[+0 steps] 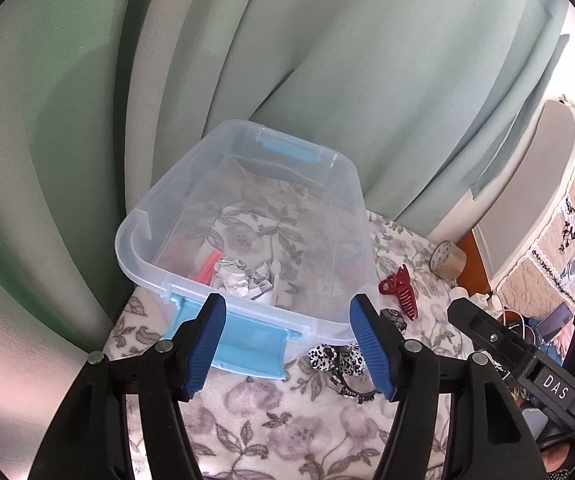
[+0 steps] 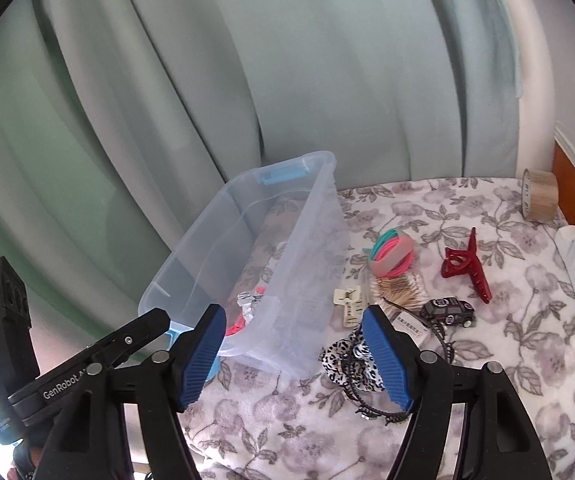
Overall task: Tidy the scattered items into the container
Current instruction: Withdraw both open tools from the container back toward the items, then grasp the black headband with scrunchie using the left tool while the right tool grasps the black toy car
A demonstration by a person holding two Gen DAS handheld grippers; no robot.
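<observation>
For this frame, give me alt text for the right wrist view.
Open right gripper hovers over a floral cloth, between a clear bin and scattered items: leopard headband, toy car, red claw clip, hair ties.

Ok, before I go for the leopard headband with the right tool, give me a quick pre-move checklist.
1. Right tool open and empty: ok.
2. Left tool open and empty: ok.
3. Headband in view, just ahead of the right tool: ok.
4. Headband free of neighbours: cannot tell; its black band runs toward the toy car.
5. Bin open, with room inside: ok.
6. Path to the bin clear: not ok; its near wall stands between headband and opening, so lift over it.
</observation>
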